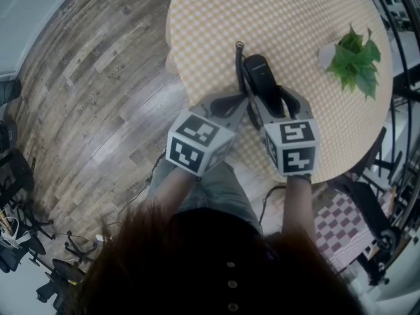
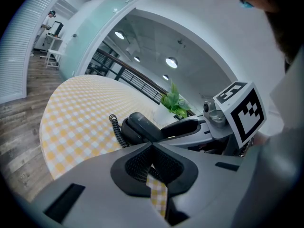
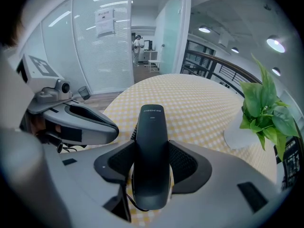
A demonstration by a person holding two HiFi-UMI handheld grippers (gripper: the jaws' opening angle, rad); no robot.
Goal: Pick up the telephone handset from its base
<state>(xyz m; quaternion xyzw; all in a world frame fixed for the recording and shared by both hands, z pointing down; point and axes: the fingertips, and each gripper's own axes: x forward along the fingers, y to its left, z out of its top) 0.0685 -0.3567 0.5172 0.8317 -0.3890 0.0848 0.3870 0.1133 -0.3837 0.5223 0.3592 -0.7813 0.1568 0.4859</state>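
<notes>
At the far left I see the wooden floor (image 1: 98,97), and the round desk (image 1: 289,18) with its yellow-and-white checked cloth begins beside it.

My left claw (image 1: 246,104) reaches in over the near edge of the desk, its marker cube (image 1: 197,143) close to me. In the left gripper view this left claw (image 2: 152,146) is clenched. Its tips meet with nothing between them, and only a sliver of the checked cloth shows through the gap behind them. It sits just beside the telephone, on its left.

The telephone handset (image 1: 258,74) is black and lies near the desk's near edge, running away from me. Its coiled cord (image 1: 239,58) curls out on the left side. From the left gripper view the handset (image 2: 137,122) seems to rest on a dark base (image 2: 133,136), though I cannot make out the base's outline clearly.

Next comes my right claw (image 1: 281,97), angled steeply down, with its own marker cube (image 1: 292,146) behind it. In the right gripper view the right claw (image 3: 152,160) is grasping the handset (image 3: 152,127). The handset stands lengthwise between the two ribbed pads (image 3: 118,163), and both pads lie against its sides.

Further right, well apart from the telephone, a leafy green plant (image 1: 354,61) in a white pot (image 1: 326,54) stands on the desk.
</notes>
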